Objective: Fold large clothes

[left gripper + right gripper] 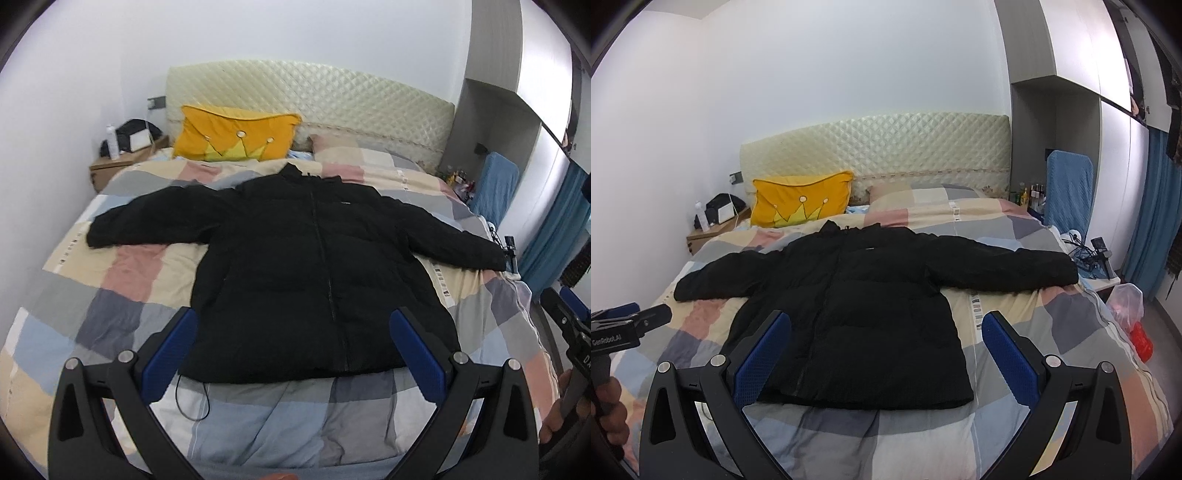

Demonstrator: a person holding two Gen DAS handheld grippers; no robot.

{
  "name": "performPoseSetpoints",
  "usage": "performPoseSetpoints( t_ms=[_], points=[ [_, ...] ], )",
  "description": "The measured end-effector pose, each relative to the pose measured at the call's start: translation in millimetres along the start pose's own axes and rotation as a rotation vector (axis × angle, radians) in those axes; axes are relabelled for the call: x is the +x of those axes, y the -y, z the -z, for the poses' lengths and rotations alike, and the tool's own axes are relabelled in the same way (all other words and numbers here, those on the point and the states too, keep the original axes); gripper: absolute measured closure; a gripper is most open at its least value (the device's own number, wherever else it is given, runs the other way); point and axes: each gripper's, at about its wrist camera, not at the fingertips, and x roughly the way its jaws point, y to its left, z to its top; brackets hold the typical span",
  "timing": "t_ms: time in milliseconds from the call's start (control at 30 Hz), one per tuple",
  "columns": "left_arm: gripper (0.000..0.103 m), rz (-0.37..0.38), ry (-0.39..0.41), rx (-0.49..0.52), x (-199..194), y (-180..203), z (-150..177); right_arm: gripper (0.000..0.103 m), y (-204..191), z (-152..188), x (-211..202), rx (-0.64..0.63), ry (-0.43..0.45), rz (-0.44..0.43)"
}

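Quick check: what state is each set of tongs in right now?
Left tongs: open, holding nothing, above the black jacket.
Right tongs: open, holding nothing.

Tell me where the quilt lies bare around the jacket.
Bare quilt lies between the black jacket hem and the bed's foot, and below each sleeve beside the body. It is crowded toward the headboard: the collar nearly meets the yellow cushion and pillow.

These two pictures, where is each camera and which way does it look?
Left wrist view: on the left tongs, open, facing the headboard over the black jacket; the right tongs show at the right edge.
Right wrist view: on the right tongs, open, facing likewise; the left tongs show at the left edge.
Shared: jacket, yellow pillow, bed.
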Motion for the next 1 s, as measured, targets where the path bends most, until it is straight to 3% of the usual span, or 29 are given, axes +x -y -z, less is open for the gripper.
performPoseSetpoints(
  t_ms=[200, 533, 700, 867, 1000],
  points=[
    [0.000, -0.005, -0.038, -0.006, 36.3, -18.8, -9.5, 0.000, 23.0, 4.4, 43.1, 0.009, -0.059, 0.000],
    [0.000, 0.008, -0.212, -0.052, 108.1, -90.1, -6.5, 0.000, 74.9, 23.0, 115.1, 0.021, -0.208, -0.118],
    [0.000, 0.004, -0.337, -0.130, 155.6, -135.4, 9.5, 0.004, 106.2, 47.4, 170.0, 0.005, -0.377, -0.119],
    [0.001, 0.010, -0.495, -0.145, 211.4, -154.9, 37.7, 0.010, 128.8, 82.6, 222.9, 0.067, -0.541, -0.185],
    [0.001, 0.023, -0.577, -0.162, 241.6, -165.8, 56.1, 0.015, 141.0, 113.1, 256.1, 0.138, -0.656, -0.215]
  ],
)
